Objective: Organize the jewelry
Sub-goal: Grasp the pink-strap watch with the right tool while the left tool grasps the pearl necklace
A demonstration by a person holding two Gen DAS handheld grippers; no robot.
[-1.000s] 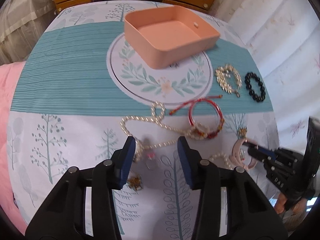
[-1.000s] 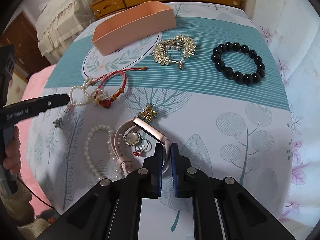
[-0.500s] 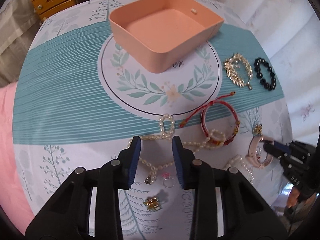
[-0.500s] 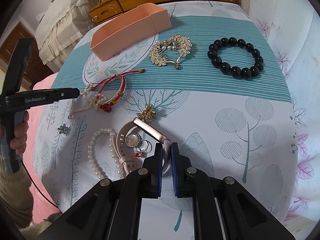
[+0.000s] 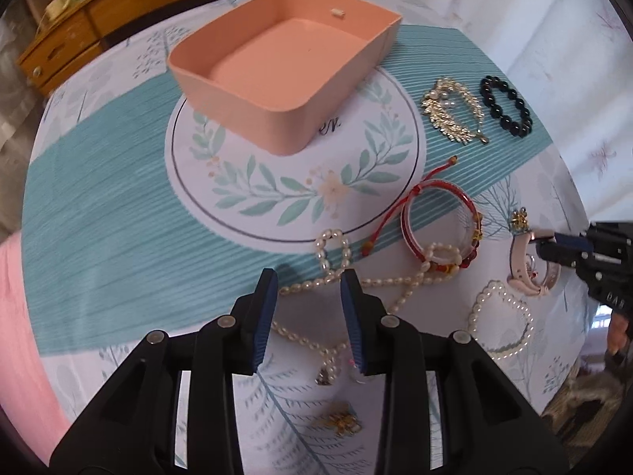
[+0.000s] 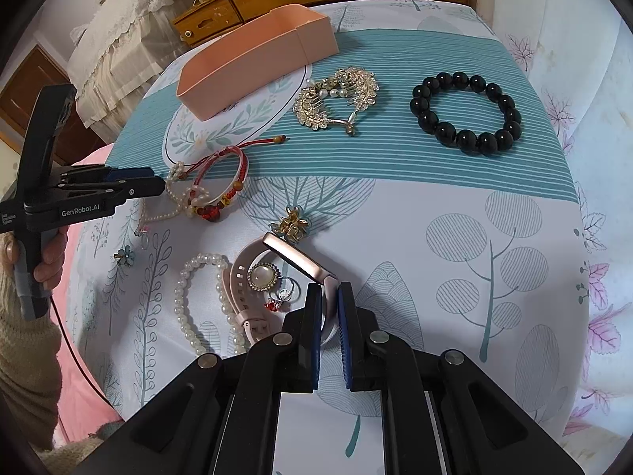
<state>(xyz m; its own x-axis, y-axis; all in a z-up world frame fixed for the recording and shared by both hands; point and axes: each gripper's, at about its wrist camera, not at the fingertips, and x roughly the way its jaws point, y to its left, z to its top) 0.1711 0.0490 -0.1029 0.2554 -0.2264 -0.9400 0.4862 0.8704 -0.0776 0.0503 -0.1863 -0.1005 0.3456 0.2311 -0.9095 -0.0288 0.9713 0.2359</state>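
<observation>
Since a second ago my left hand-held gripper [image 5: 308,281] has travelled forward over the long pearl necklace [image 5: 399,281] toward the pink tray [image 5: 285,126], and the right one has kept its place on the watch.

From the left wrist, my left hand-held gripper hangs with its jaws well apart and nothing between them, above the desk [image 5: 99,206]. The pearl strand passes under the gap. The pink tray sits ahead on the round leaf print. A red bangle [image 5: 439,221] lies to the right, overlapping the necklace. Farther right lie a gold leaf brooch [image 5: 451,114] and a black bead bracelet [image 5: 504,105]. At the right edge my right hand-held gripper [image 5: 554,239] meets the pink watch [image 5: 526,265].

From the right wrist, my right hand-held gripper [image 6: 328,291] is nearly closed, its jaws pinching the pink watch [image 6: 292,265] at the strap beside its case. A round pearl brooch [image 6: 263,276] and a small ring [image 6: 285,295] lie inside the strap's loop. A pearl bracelet [image 6: 198,297] lies to its left, a small gold clip [image 6: 290,223] just beyond it.
</observation>
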